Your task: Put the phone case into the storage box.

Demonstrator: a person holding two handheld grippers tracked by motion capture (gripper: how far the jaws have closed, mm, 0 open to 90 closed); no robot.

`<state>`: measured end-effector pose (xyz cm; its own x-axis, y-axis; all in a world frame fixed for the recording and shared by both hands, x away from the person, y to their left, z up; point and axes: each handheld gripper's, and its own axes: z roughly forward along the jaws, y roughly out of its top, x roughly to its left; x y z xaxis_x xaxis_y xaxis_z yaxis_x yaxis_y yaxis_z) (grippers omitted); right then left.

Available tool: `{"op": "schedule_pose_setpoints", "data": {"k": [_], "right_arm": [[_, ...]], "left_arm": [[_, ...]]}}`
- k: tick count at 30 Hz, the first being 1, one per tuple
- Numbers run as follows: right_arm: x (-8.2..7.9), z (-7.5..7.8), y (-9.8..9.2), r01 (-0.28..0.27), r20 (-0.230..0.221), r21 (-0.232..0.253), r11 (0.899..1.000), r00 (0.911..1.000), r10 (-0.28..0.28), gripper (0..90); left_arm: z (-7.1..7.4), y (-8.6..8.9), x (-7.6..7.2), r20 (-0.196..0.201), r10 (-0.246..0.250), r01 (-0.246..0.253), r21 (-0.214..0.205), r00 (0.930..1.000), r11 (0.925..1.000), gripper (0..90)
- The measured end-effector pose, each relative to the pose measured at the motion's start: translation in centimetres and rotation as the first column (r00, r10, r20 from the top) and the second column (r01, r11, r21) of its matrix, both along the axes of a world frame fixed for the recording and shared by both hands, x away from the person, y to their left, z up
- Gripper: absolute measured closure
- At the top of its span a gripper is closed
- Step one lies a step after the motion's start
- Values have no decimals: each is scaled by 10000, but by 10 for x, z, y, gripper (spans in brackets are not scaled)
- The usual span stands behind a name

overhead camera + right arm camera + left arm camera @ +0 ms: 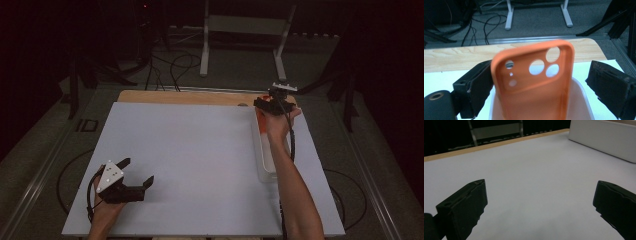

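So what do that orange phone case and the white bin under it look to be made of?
The orange phone case looks like soft silicone or rubbery plastic: matte, evenly coloured, with rounded edges and moulded camera cut-outs. How stiff it is can't be told. The white bin looks like rigid moulded plastic: smooth, slightly glossy walls and a thin rounded rim, also seen as a plain white wall in the left gripper view.

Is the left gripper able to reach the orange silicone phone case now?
Probably not without a long move. The left gripper rests open at the table's near left, while the orange silicone phone case stands in the white bin between the right gripper's jaws.
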<state>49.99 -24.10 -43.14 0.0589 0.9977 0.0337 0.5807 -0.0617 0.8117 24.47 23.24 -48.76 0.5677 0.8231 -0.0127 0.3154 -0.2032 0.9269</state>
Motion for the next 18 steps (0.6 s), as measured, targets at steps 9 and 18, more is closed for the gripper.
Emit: {"op": "schedule_pose_setpoints", "data": {"k": [9,18], "right_arm": [[-1,4,0,0,269,60,10000,9996,-2,74],[-3,5,-2,-169,283,81,9998,9995,167,75]], "left_arm": [[0,0,0,11,6,-6,-10,10000,10000,2],[0,-1,0,-7,6,-6,-17,10000,10000,1]]}}
